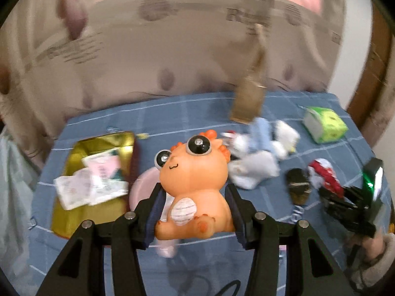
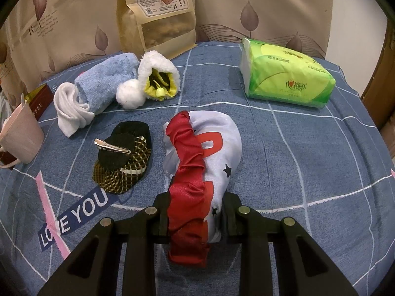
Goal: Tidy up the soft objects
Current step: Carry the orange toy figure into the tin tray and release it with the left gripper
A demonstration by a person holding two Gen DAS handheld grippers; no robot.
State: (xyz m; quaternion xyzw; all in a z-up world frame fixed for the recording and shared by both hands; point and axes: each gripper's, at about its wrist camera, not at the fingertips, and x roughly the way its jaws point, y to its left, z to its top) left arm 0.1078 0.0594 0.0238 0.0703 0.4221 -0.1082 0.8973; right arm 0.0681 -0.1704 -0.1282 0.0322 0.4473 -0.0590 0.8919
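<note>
My left gripper (image 1: 195, 209) is shut on an orange squishy dragon toy (image 1: 195, 185) and holds it above the blue checked cloth (image 1: 172, 113). My right gripper (image 2: 195, 212) is shut on a red and white satin cloth piece (image 2: 197, 162) that lies on the cloth; it also shows in the left wrist view (image 1: 323, 172). A blue towel (image 2: 106, 79), a white sock (image 2: 71, 111), a white fluffy pouch with yellow lining (image 2: 158, 76) and a black checked hair clip (image 2: 123, 157) lie at the left. The right gripper also shows at the right of the left wrist view (image 1: 345, 197).
A green tissue pack (image 2: 286, 79) lies at the back right. A brown paper snack bag (image 2: 158, 14) stands against the curtain. A pink mug (image 2: 19, 135) and a red box (image 2: 39, 101) are at the left edge. A gold tray (image 1: 81, 148) holds packets.
</note>
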